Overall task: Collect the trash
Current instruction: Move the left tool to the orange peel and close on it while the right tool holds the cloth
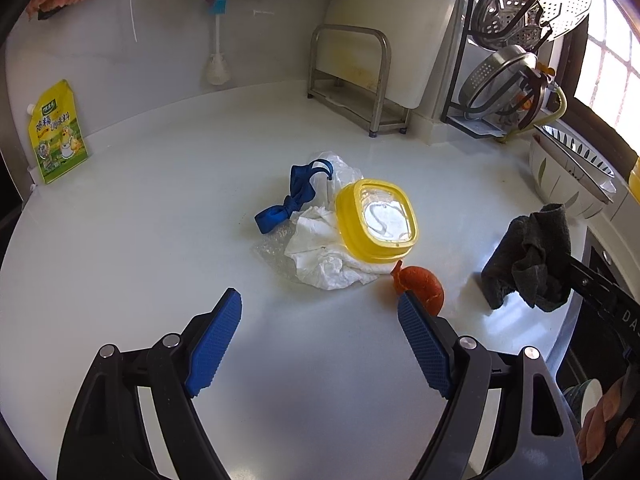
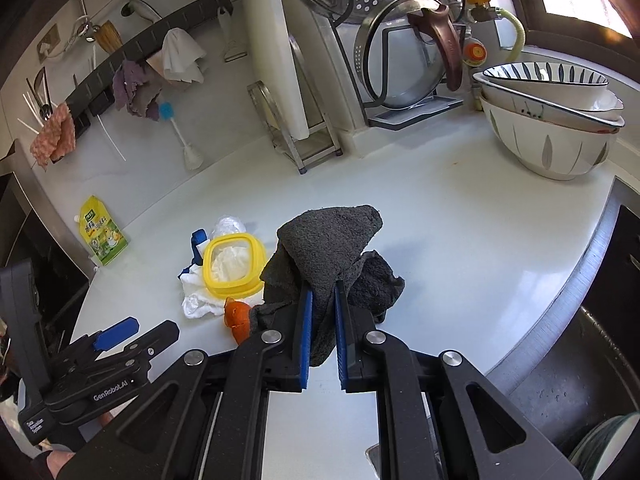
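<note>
Now, right gripper [image 2: 322,292] fingers clamped on dark cloth [image 2: 328,240], left gripper [image 1: 320,304] fingers apart, empty.

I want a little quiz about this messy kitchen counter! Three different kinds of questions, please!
1. True or false: the right gripper is shut on the dark grey cloth.
2. What colour is the lid lying on the crumpled white paper?
3. The orange peel lies nearest which left gripper finger: A) its right one, B) its left one?

Key: 1 true; 2 yellow; 3 A.
</note>
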### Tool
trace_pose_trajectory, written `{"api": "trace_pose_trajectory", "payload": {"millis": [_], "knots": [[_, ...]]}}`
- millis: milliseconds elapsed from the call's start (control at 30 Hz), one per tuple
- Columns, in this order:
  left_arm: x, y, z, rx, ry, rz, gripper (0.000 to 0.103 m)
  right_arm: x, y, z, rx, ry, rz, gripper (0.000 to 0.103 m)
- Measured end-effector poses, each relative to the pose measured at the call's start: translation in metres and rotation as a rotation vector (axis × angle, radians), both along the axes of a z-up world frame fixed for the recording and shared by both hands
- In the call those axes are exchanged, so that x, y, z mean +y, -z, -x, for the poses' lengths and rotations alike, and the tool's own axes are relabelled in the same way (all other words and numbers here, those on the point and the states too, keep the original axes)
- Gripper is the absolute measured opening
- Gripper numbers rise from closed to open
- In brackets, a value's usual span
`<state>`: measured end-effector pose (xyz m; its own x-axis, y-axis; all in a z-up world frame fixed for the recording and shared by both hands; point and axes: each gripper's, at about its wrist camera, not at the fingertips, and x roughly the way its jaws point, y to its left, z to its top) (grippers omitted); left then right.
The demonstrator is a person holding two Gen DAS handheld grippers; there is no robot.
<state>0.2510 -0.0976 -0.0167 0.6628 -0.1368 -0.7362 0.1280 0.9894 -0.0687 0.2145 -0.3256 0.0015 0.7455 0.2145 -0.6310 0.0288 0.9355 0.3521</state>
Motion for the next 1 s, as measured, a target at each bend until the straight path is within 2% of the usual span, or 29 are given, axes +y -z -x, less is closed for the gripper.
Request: {"api": "trace_pose_trajectory", "payload": {"millis": [267, 367, 533, 733, 1000], "knots": [[0.000, 0.003, -0.011, 0.016, -0.030, -0.014, 0.079, -0.003, 0.004, -0.002, 0.011, -0.009, -0.047, 0.010], [-0.014, 0.003, -0.005, 0.009, -0.001, -0.040, 0.079, -0.004, 0.005, -0.002, 0.012, -0.006, -0.053, 0.010], [-0.040, 0.007, -0.004, 0.026, 0.035, -0.039, 0.079, -0.009, 0.008, -0.004, 0.023, 0.006, -0.066, 0.010], [-0.063, 0.016, -0.009, 0.046, 0.042, -0.066, 0.079, -0.020, 0.006, -0.003, 0.016, 0.043, -0.072, 0.010], [-0.080, 0.020, -0.015, 0.059, 0.040, -0.087, 0.078, -0.039, 0.004, -0.002, 0.007, 0.075, -0.136, 0.010]]}}
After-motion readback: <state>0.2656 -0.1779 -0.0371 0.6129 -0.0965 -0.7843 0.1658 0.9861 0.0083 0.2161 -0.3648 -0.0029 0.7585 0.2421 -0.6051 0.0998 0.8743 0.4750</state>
